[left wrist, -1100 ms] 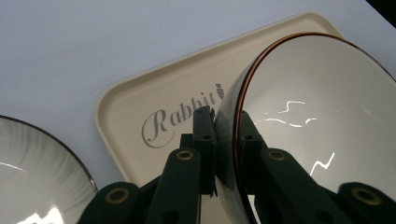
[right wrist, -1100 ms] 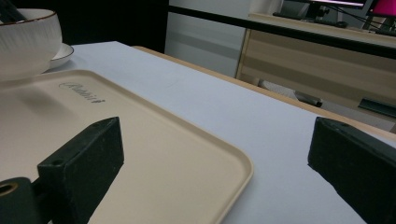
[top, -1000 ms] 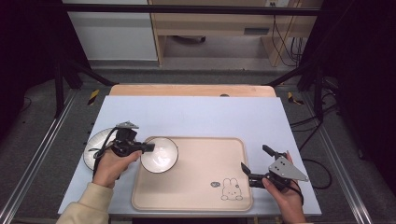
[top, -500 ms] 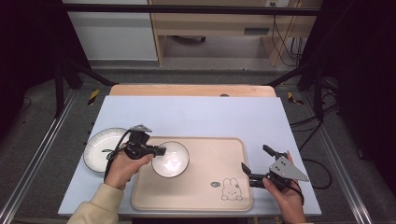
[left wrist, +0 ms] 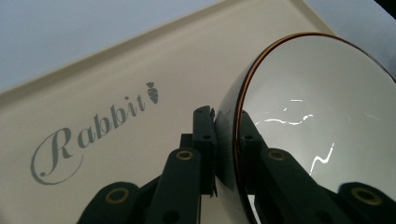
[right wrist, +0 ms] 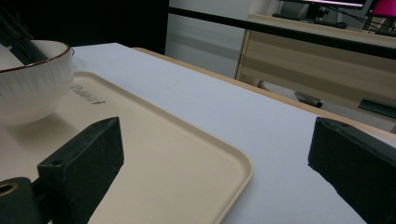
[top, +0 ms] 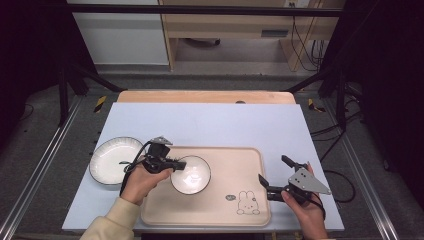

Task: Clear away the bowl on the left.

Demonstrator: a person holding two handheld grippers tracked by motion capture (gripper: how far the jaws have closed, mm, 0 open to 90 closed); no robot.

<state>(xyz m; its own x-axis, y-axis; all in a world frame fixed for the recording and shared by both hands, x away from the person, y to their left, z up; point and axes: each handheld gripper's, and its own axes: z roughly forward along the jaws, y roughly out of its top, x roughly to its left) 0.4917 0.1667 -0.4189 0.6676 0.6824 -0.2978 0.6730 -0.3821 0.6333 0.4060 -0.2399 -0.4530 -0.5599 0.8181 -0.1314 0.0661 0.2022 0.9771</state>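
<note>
We see a table point(top: 210, 120) w/ a beige tray point(top: 235, 200) at its near edge. A plate point(top: 112, 159) sits left of the tray, on the table. We find the bowl point(top: 190, 175) over the tray's left part, its left rim pinched btwn the left gripper point(top: 176, 164) jaws. The right gripper point(top: 272, 177) hangs at the tray's right edge, jaws wide, nothing btwn them.

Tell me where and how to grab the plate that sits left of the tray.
Take the plate by its raised rim, one jaw inside and one outside, as the left gripper holds the bowl. It lies flat on the table, so I would probably come from above at its near or left edge.
</note>
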